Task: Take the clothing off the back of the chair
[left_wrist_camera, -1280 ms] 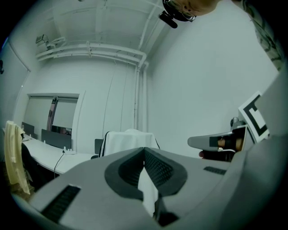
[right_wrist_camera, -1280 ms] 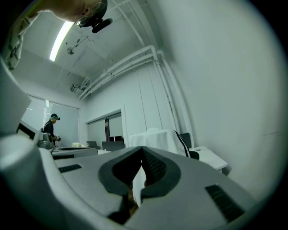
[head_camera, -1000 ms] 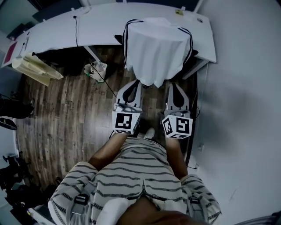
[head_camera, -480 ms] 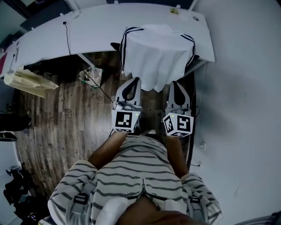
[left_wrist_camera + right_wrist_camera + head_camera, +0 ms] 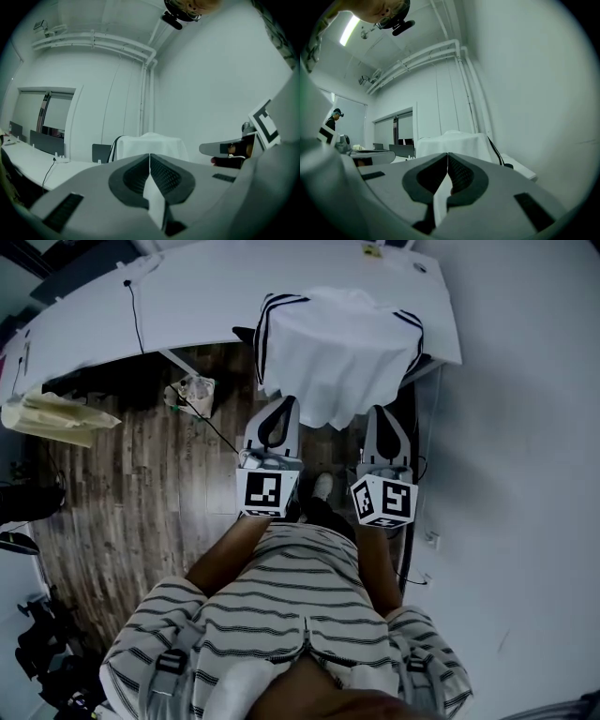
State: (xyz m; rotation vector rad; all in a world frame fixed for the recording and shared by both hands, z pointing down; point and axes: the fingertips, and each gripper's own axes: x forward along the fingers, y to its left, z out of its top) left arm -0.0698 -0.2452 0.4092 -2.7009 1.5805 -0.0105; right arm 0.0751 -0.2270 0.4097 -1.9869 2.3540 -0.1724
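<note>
A white garment with dark stripes along its sleeves [image 5: 337, 352] hangs over the back of a dark chair [image 5: 246, 334] pushed against the white desk [image 5: 187, 296]. My left gripper [image 5: 286, 401] is shut and empty, its tip just short of the garment's lower left hem. My right gripper [image 5: 377, 410] is shut and empty too, just below the lower right hem. Straight ahead of the jaws, the garment [image 5: 149, 146] shows in the left gripper view, and the same garment [image 5: 452, 144] shows in the right gripper view. Neither gripper touches the cloth.
A white wall [image 5: 525, 427] runs close along the right. A cable [image 5: 202, 413] trails over the wooden floor [image 5: 131, 493] to a small white object [image 5: 190, 392] under the desk. A pale bag [image 5: 52, 413] lies at the left. The person's striped shirt [image 5: 291, 615] fills the foreground.
Both grippers have moved forward toward the chair, and the garment's hem now lies right at their tips. Both stay shut.
</note>
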